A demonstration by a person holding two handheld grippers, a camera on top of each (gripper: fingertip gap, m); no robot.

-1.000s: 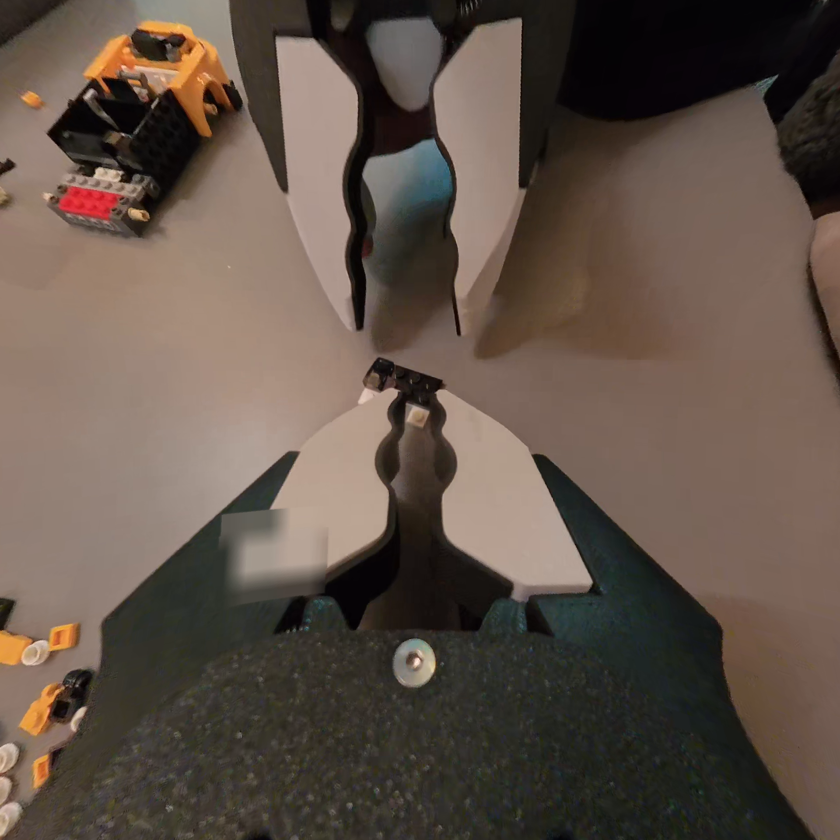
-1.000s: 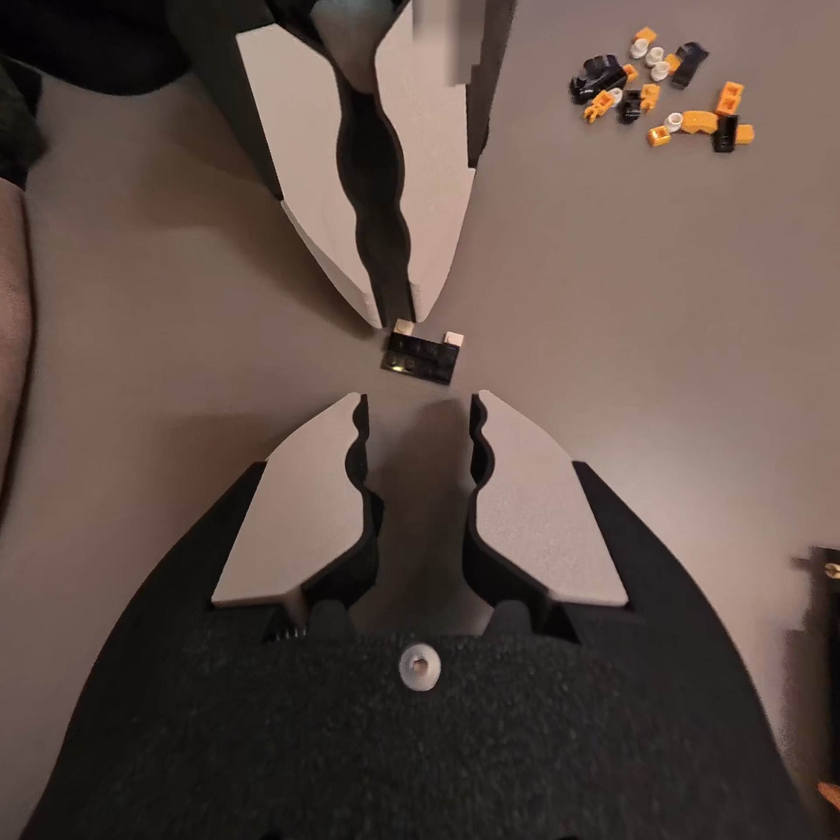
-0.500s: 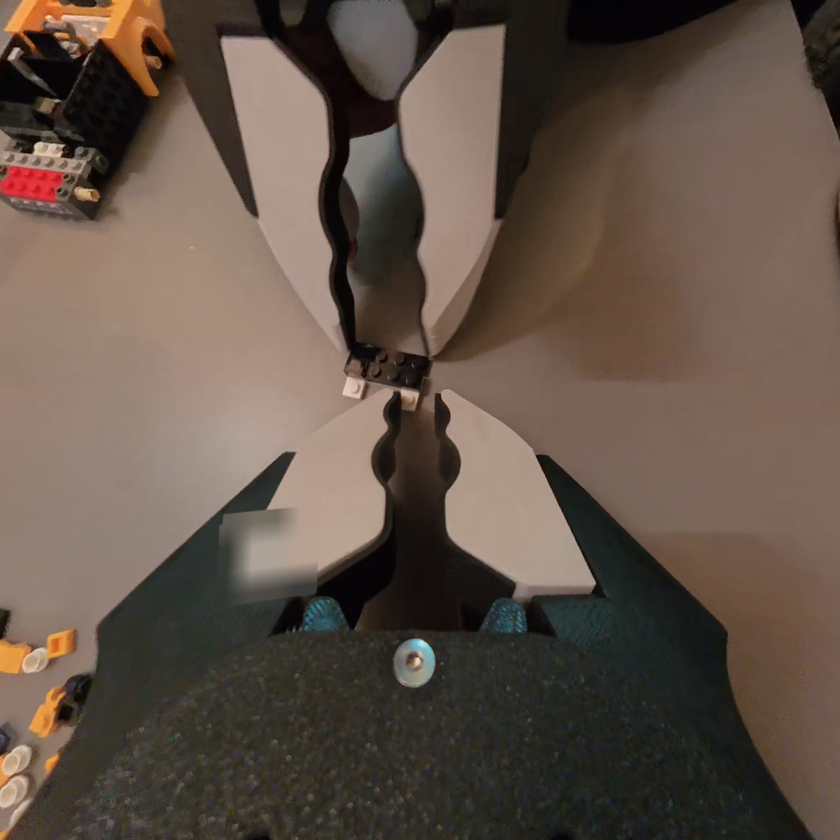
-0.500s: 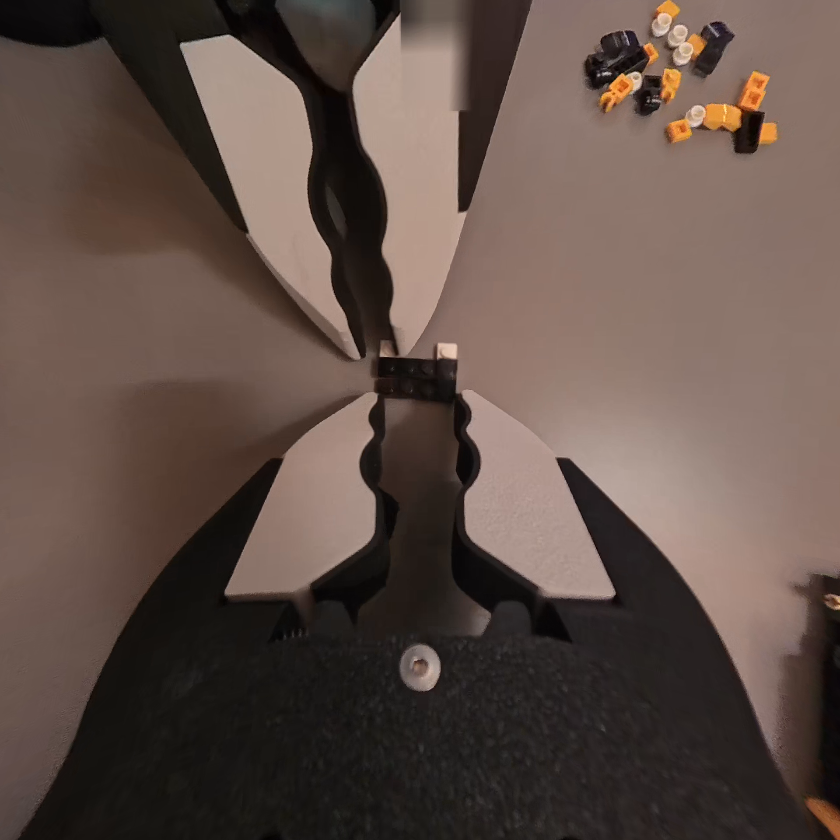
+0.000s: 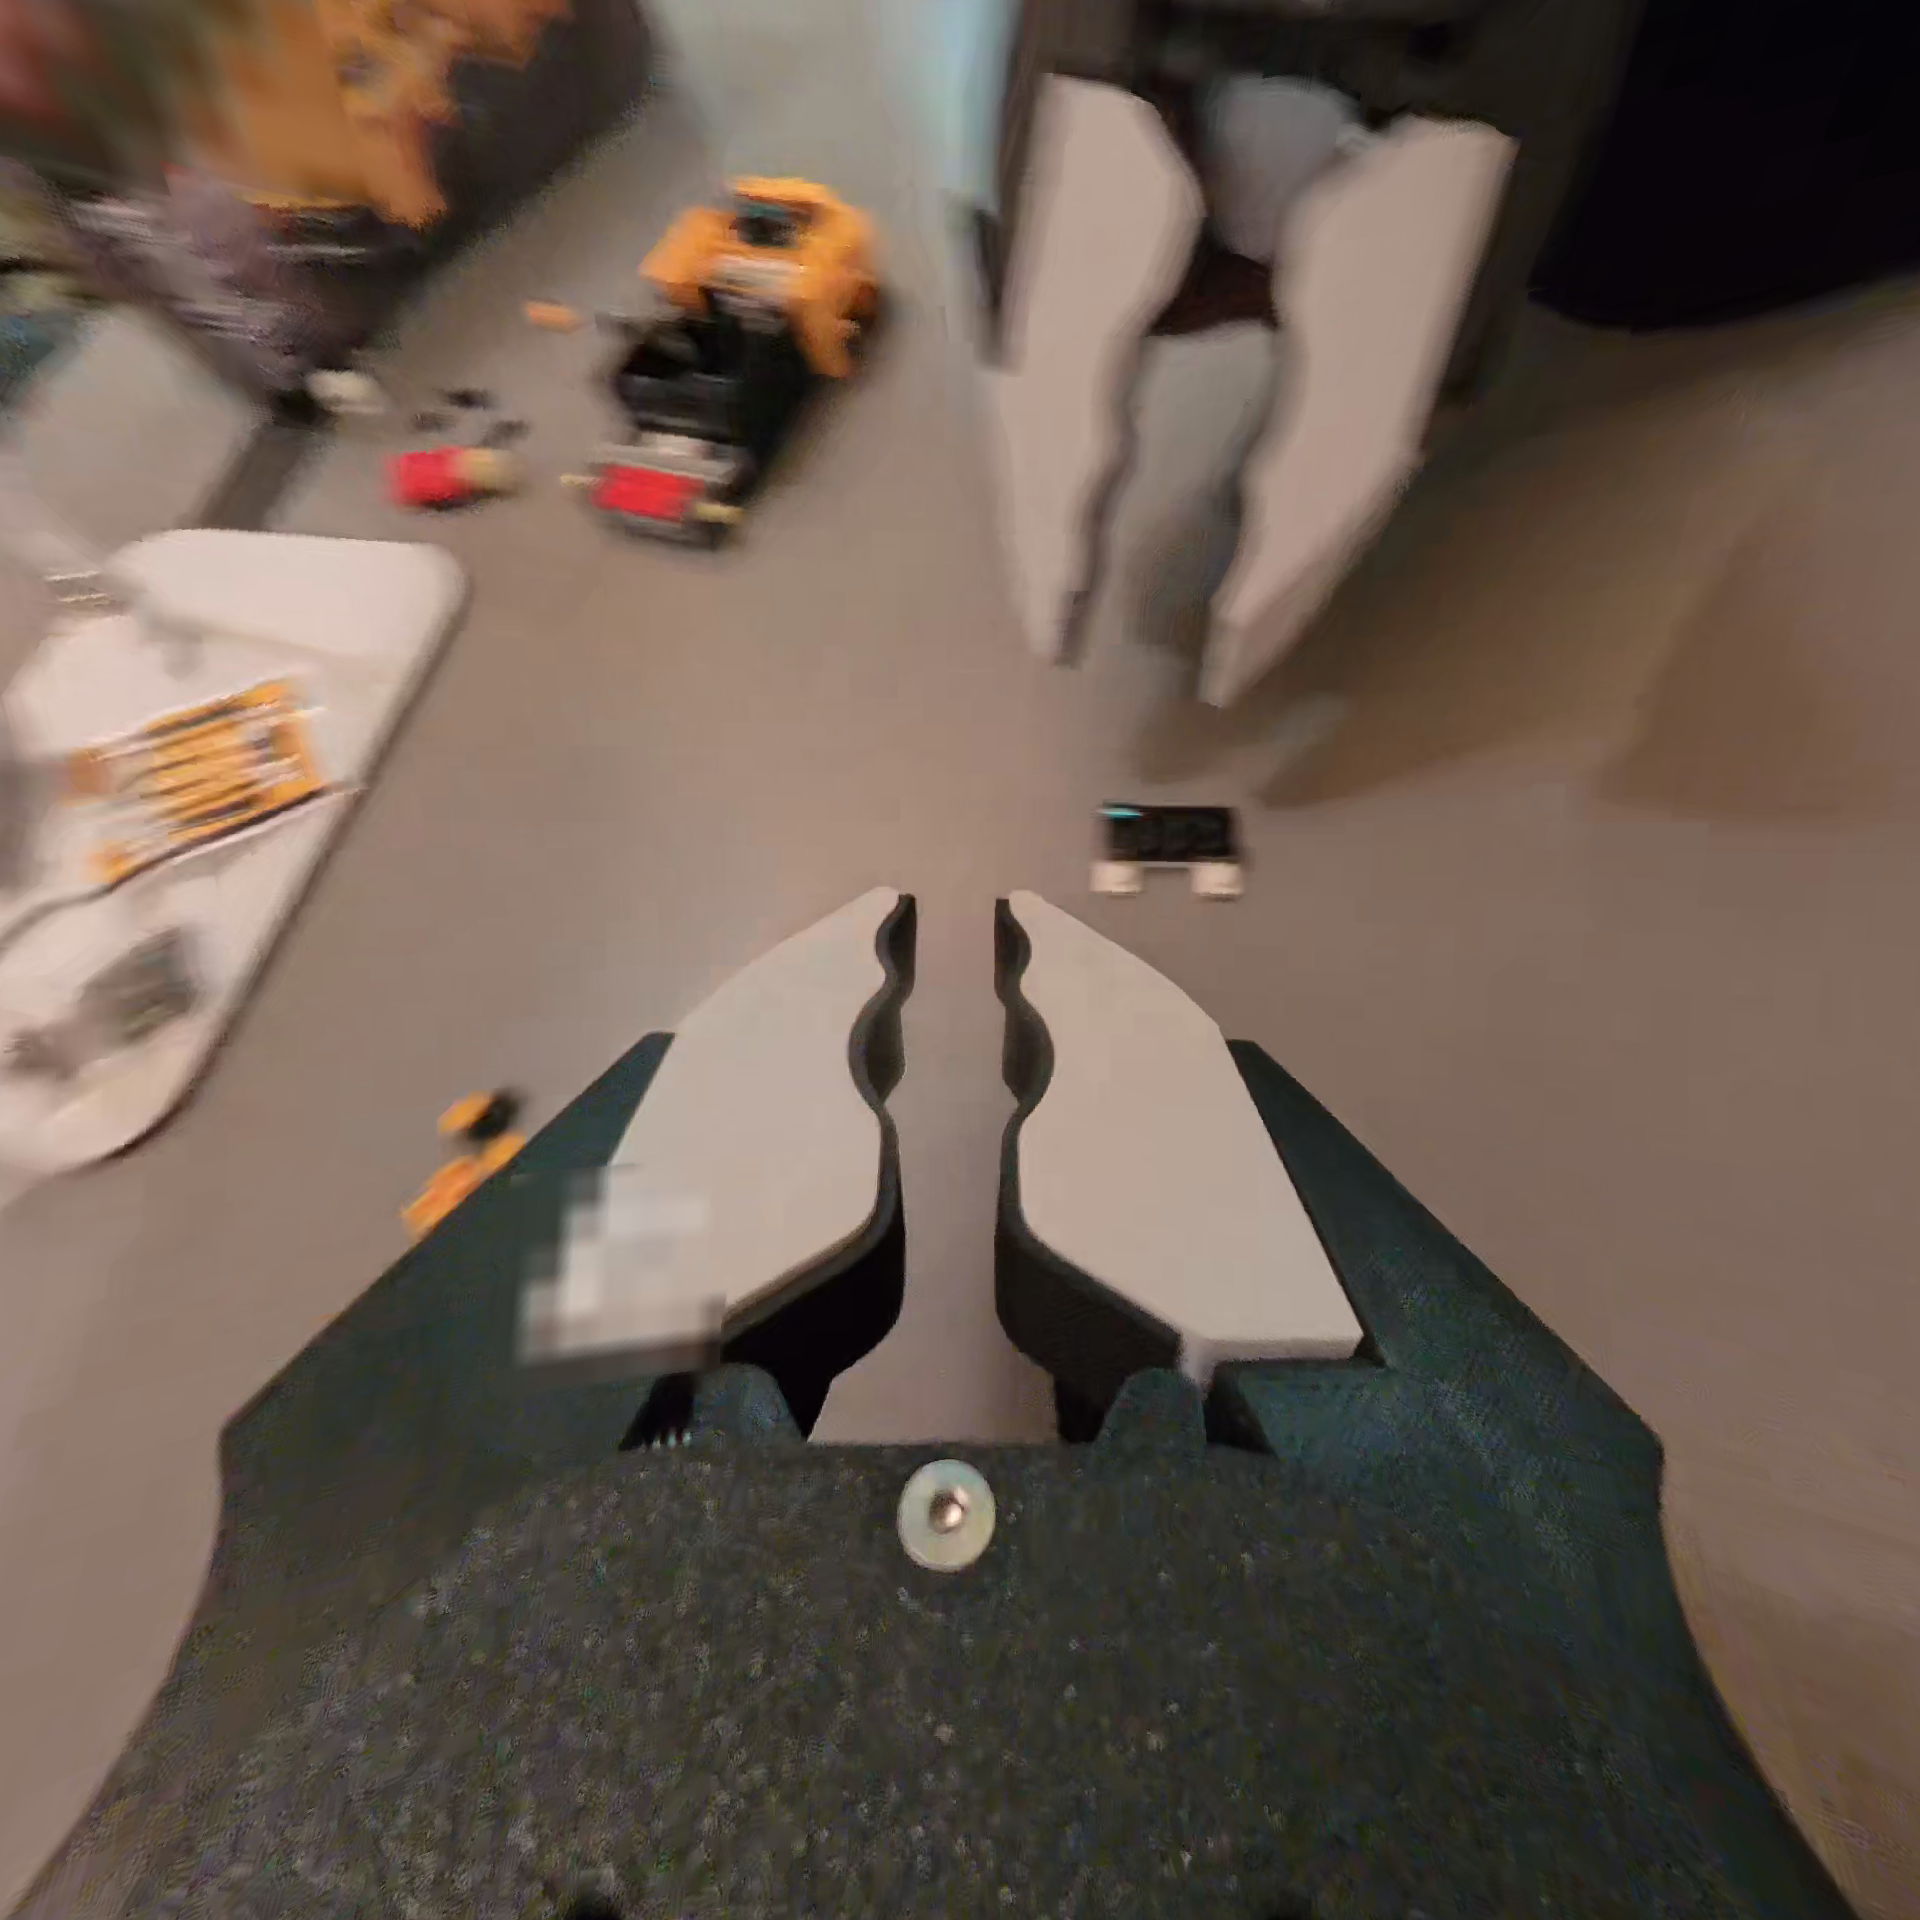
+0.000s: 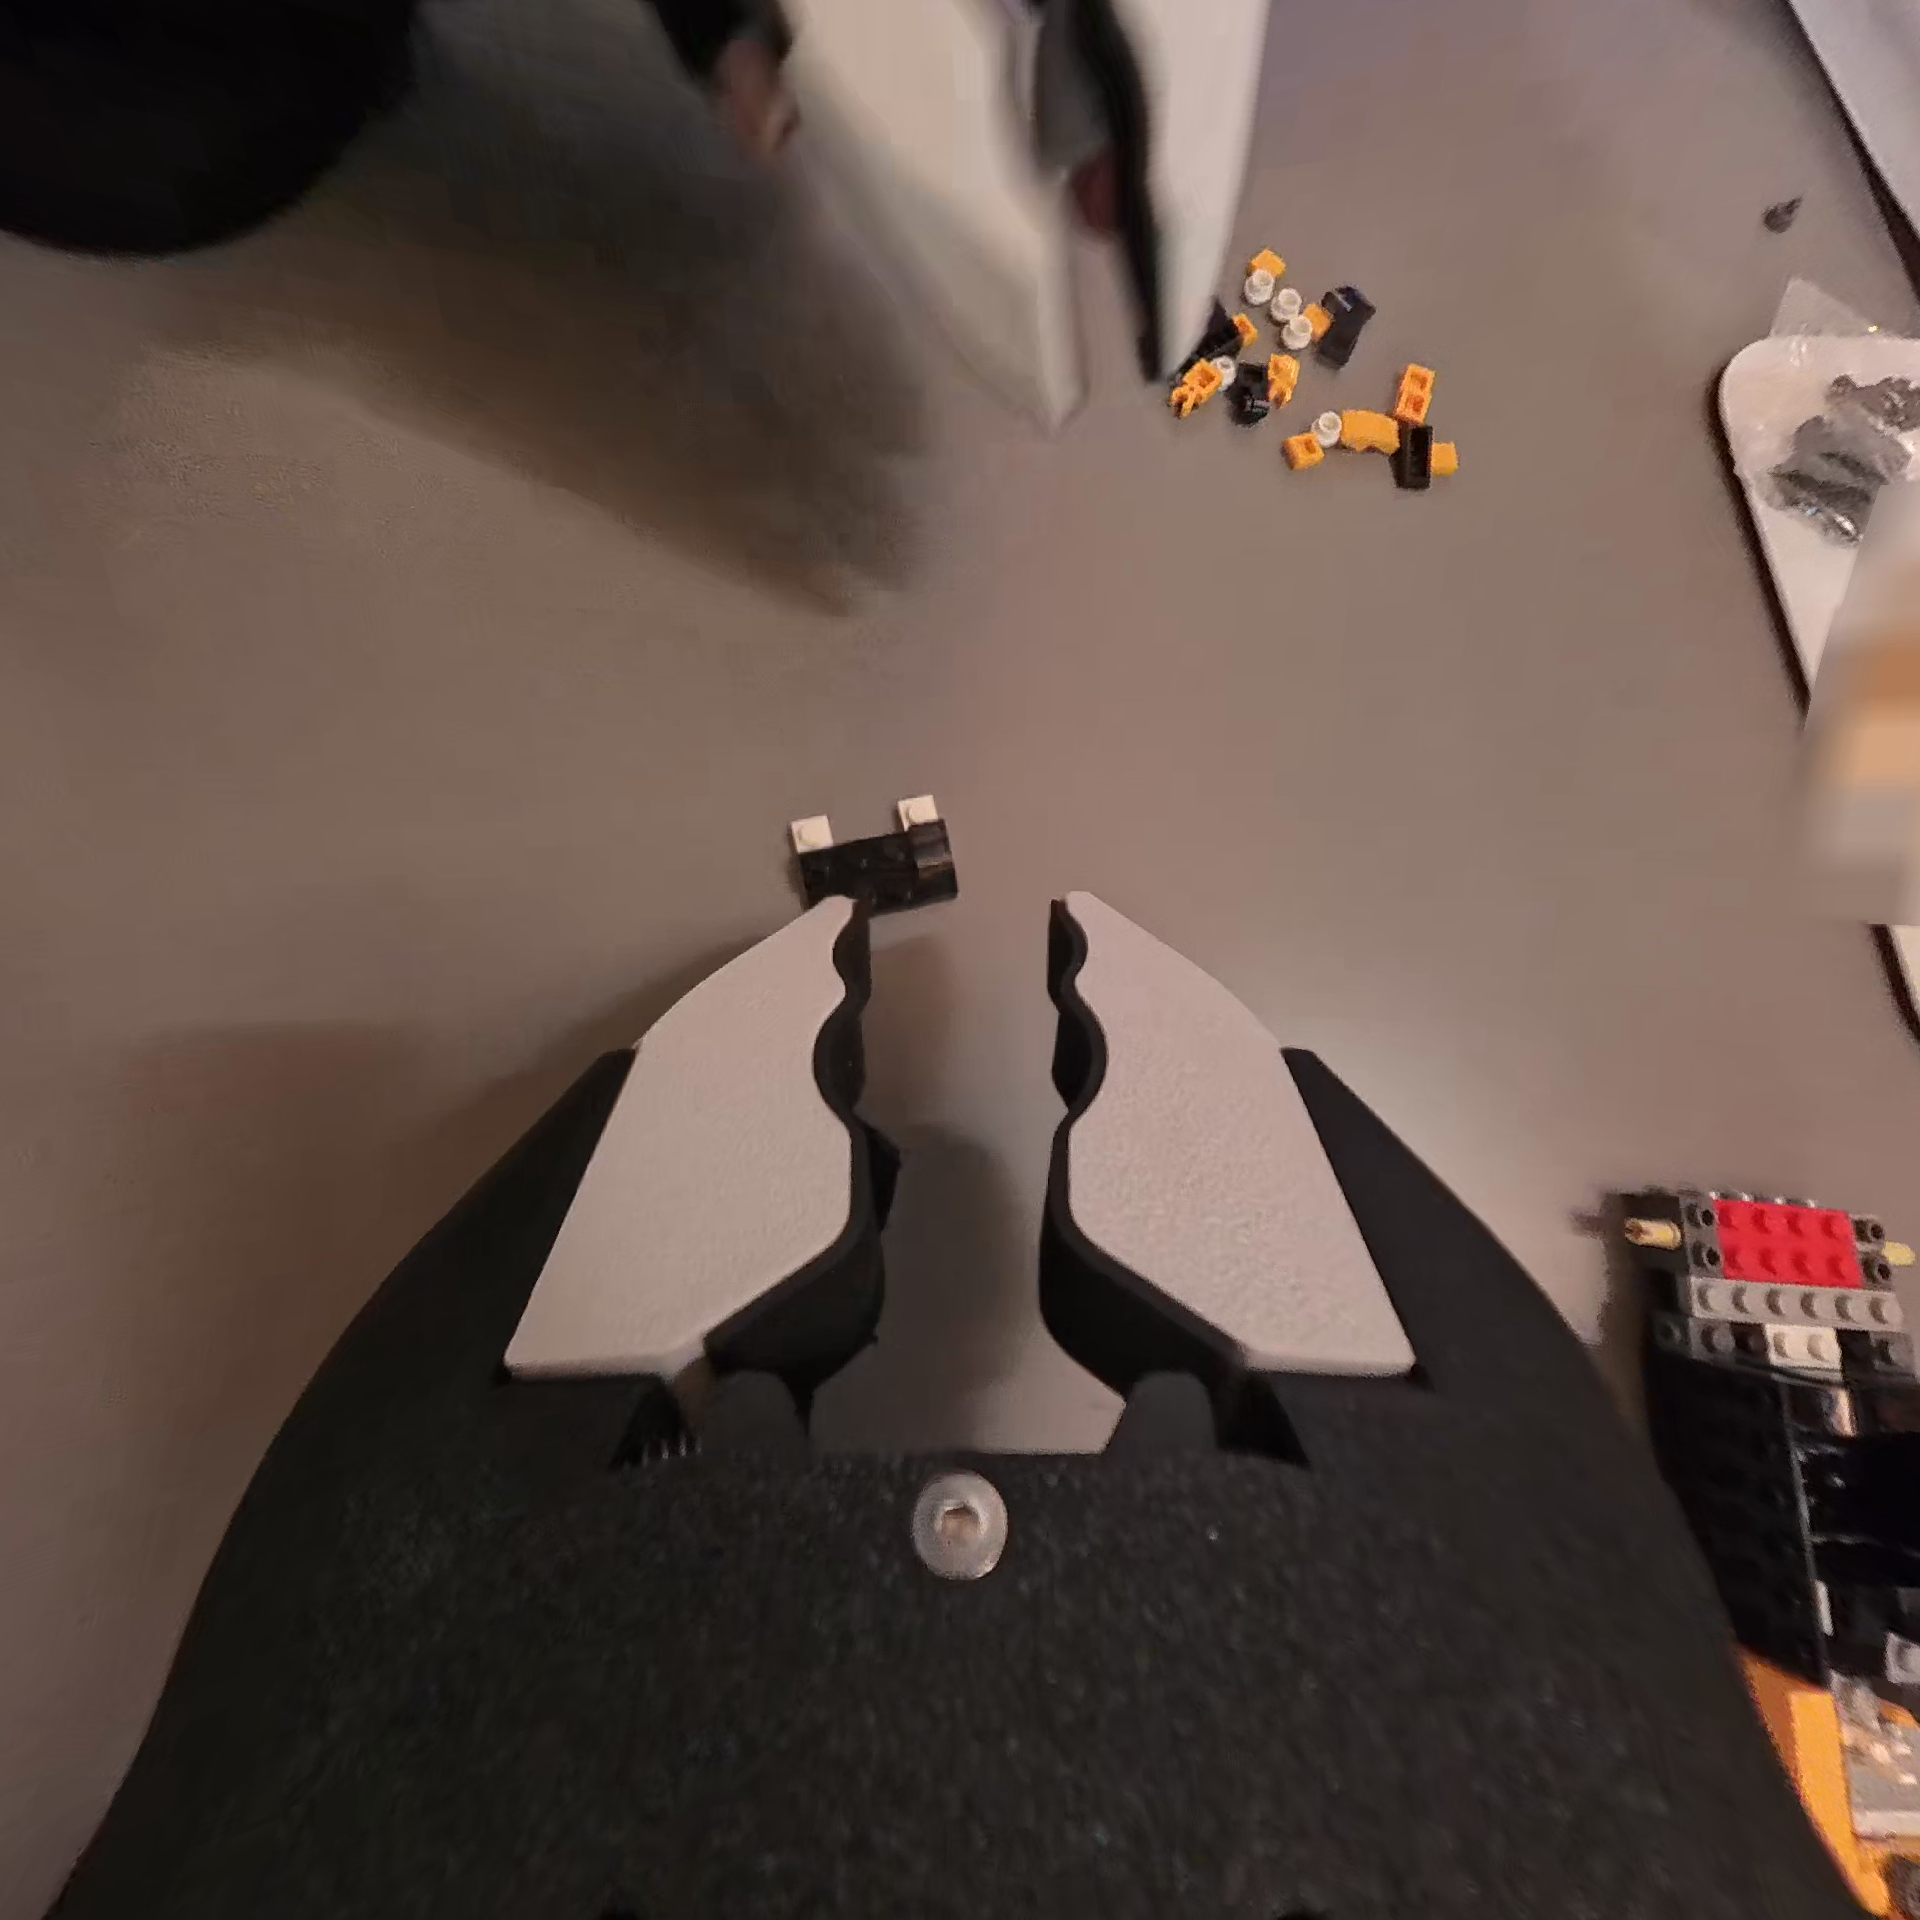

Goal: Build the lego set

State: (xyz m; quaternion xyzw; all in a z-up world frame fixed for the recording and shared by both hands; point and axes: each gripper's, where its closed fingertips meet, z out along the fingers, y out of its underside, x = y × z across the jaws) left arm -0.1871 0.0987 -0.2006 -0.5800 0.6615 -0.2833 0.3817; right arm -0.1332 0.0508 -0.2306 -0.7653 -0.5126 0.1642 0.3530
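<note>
On the grey table [image 6: 520, 727], a small black plate [image 6: 878, 868] with two white studs at one edge is lying flat, just ahead of the right gripper [image 6: 956, 904] and a little to its left. From the left wrist view the same plate [image 5: 1166, 847] is sitting ahead and right of the left gripper [image 5: 954, 902]. Neither gripper is holding anything. The right one's jaws are standing spread, its left finger tip looking close to the plate's near edge. The left one's jaws are standing narrowly parted, with bare table showing between them.

The plate is looking light, stiff and thin, so it is likely to skate on the smooth table if nudged from one side. Pinching it across its short width, both fingers on the black side edges and clear of the white studs, seems the safest hold. Pressing down on one end would probably tip it.

Farther off, the half-built orange and black model [image 5: 748, 353], with a red block at its front, is waiting beside a pile of loose pieces [image 6: 1320, 374]. A white sheet [image 5: 197, 790] with orange pictures is lying near the table's edge. No brand or writing is readable; the left wrist view is too blurred.
</note>
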